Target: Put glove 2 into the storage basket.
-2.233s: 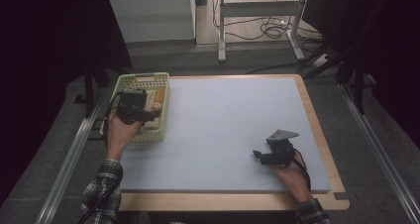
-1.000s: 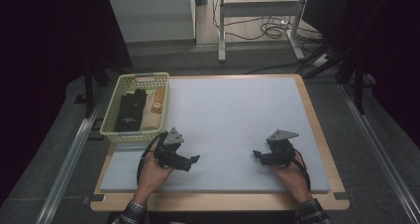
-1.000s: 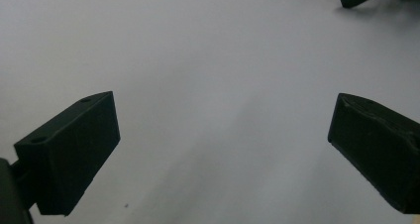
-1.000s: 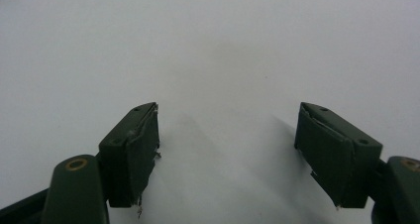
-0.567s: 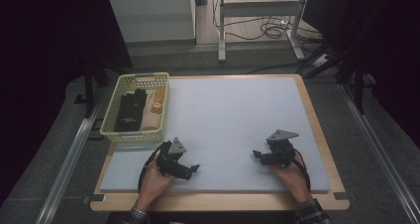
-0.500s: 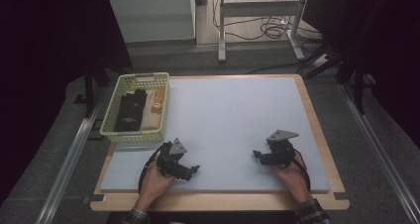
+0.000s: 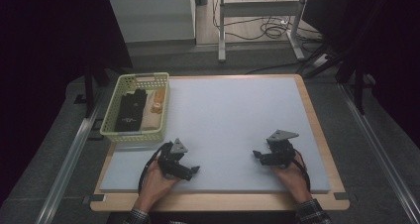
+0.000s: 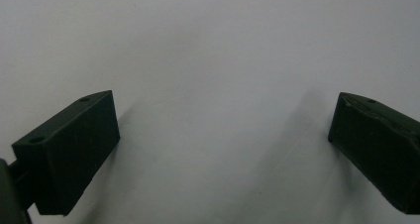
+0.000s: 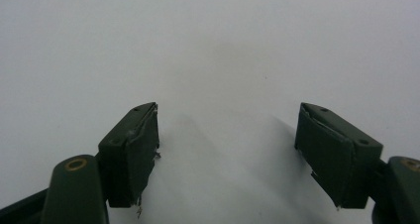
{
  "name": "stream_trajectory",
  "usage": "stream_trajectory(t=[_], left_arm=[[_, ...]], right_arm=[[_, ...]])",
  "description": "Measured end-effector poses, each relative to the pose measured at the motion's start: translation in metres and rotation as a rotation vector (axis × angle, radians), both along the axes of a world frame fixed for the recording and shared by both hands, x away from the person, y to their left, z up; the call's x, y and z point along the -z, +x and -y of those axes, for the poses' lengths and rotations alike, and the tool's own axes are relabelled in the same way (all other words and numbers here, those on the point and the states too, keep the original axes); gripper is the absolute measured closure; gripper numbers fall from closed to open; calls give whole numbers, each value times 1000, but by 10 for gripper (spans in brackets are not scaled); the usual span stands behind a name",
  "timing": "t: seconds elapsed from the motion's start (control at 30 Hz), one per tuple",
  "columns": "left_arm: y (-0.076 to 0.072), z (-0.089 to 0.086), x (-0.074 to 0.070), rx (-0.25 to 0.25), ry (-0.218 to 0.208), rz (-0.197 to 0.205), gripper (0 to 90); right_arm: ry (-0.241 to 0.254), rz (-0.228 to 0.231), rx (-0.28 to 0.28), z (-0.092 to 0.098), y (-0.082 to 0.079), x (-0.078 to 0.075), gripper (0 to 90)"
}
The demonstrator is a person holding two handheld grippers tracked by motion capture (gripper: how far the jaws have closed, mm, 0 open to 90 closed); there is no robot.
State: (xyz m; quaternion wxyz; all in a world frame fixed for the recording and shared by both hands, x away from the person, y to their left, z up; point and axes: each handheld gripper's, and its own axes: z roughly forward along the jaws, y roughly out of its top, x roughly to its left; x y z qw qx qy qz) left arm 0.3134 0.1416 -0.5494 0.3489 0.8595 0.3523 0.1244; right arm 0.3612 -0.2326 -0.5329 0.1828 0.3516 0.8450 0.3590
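Two claws, one basket, one bench. Left claw (image 7: 192, 170): lower left of centre in the high view, held in the left hand (image 7: 159, 178), resting low on the grey mat (image 7: 233, 115), jaws aimed toward the frame's right; a black cable (image 7: 146, 165) loops beside the hand. In the left gripper view the left claw (image 8: 223, 149) stands wide open, its two black jaws far apart at the lower corners, bare grey mat (image 8: 213, 55) between and beyond them, nothing held. Right claw (image 7: 258, 156): lower right of centre in the high view, held in the right hand (image 7: 291, 173), grey three-cornered plate (image 7: 282, 134) on top, jaws aimed toward the frame's left, so the two claws face each other across bare mat, well apart. In the right gripper view the right claw (image 9: 228, 149) is open, though less widely than the left, its dark green jaws apart with pale mat (image 9: 213, 45) between them, nothing held. Basket (image 7: 110, 130): pale yellow-green, slotted walls, at the mat's left edge in the upper left of the bench (image 7: 322, 140), just above the left claw. Contents: a flat black item (image 7: 130, 110), a pale cloth-like item (image 7: 148, 116) beside it, a small orange-tan item (image 7: 157, 101) against the right wall; none can be identified further. Bench: wooden border showing round the mat. Sleeve: plaid cuffs (image 7: 312, 215) at the bottom edge.
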Motion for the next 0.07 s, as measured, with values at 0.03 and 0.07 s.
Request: stream_trajectory(t=[0.03,0.07], left_arm=[[0,0,0,-2,-2,-3,0],[0,0,0,0,1,-1,0]], right_arm=[[-2,1,1,0,0,0,246],[-2,1,1,0,0,0,246]])
